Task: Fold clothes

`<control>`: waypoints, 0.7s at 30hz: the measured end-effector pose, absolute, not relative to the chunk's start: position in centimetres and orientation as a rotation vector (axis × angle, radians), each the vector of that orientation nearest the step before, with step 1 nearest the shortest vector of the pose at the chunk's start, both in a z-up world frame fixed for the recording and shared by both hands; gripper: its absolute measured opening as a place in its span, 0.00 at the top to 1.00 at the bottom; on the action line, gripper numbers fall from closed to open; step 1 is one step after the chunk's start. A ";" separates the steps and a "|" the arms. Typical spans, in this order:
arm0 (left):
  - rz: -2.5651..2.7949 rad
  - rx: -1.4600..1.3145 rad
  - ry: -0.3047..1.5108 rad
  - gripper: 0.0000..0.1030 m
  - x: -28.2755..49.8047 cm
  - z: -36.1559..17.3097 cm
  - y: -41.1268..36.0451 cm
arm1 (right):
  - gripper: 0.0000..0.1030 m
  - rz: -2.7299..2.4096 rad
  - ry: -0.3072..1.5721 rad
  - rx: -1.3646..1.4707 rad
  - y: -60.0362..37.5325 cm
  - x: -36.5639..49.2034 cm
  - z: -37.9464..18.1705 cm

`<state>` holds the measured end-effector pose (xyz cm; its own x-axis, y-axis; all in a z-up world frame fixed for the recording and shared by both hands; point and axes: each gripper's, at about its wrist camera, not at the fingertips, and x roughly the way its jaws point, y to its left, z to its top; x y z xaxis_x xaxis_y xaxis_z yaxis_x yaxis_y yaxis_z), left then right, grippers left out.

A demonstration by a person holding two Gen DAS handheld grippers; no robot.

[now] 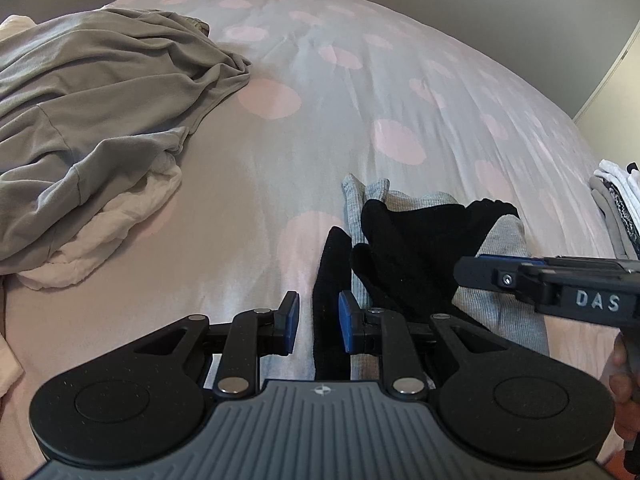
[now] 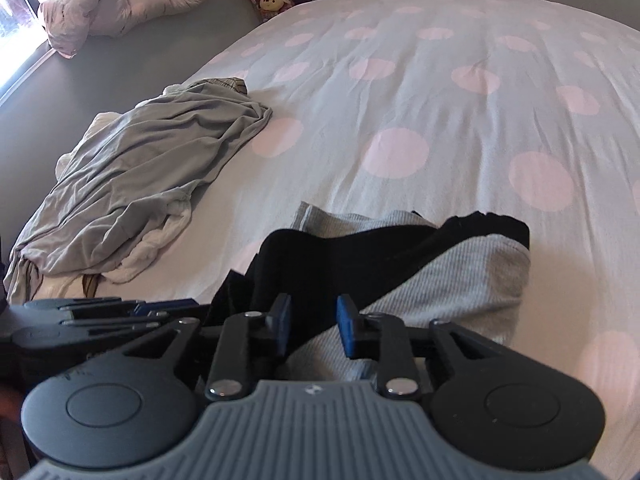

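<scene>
The bed (image 1: 360, 100) lies bare across its far and right stretches, a wide spotted sheet where tongs could pass freely. On the left a rumpled grey garment (image 1: 100, 92) heaped over white cloth (image 1: 120, 216) blocks that side nearly to the edge. Between this heap and the black and ribbed grey clothes (image 1: 416, 240) in the near middle runs an open lane of sheet. The left tongs (image 1: 319, 322) and right tongs (image 2: 310, 328) hang close side by side over these clothes, crowding each other. A folded stack (image 1: 618, 208) stands at the right edge.
</scene>
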<state>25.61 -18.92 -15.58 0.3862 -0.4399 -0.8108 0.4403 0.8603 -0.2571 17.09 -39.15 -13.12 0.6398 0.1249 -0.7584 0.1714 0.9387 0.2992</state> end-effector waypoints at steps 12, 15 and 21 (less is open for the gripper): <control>-0.566 0.015 1.009 0.82 23.3 -14.2 -18.4 | 0.69 -0.091 0.818 0.559 -39.7 7.9 -14.5; -0.586 -0.019 1.025 0.82 23.0 -14.1 -18.0 | 0.80 -0.058 0.781 0.631 -38.8 6.7 -14.7; -0.588 -0.036 1.022 0.82 22.2 -13.9 -17.6 | 0.93 0.047 0.742 0.616 -34.9 5.9 -14.4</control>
<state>22.17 -17.64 -13.87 0.3824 -0.4768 -0.7915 0.4445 0.8459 -0.2948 5.91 -34.94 -14.41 0.7448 0.2511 -0.6183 0.1715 0.8234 0.5410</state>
